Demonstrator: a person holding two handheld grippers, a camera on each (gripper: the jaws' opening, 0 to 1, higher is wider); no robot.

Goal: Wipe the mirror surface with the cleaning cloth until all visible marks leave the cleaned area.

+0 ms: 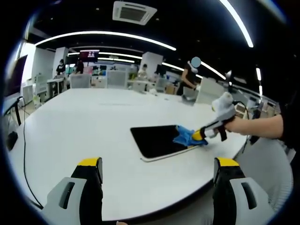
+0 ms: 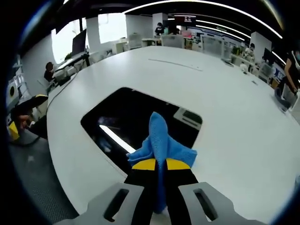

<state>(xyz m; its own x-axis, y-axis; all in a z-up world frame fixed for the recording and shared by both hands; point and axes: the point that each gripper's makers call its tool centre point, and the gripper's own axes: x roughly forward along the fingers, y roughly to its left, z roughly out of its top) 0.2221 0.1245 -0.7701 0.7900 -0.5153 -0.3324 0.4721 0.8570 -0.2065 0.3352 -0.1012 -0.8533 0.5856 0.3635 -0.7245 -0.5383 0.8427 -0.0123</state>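
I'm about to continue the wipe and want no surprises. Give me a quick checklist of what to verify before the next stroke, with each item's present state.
1. Right gripper shut on the blue cloth: ok.
2. Cloth resting on the mirror: ok, at its near edge.
3. Mirror lying flat on the white table: ok.
4. Left gripper open, holding nothing, apart from the mirror: ok.
5. Marks left on the mirror: cannot tell; reflections hide the surface.
6. Mirror and cloth both in view: ok.
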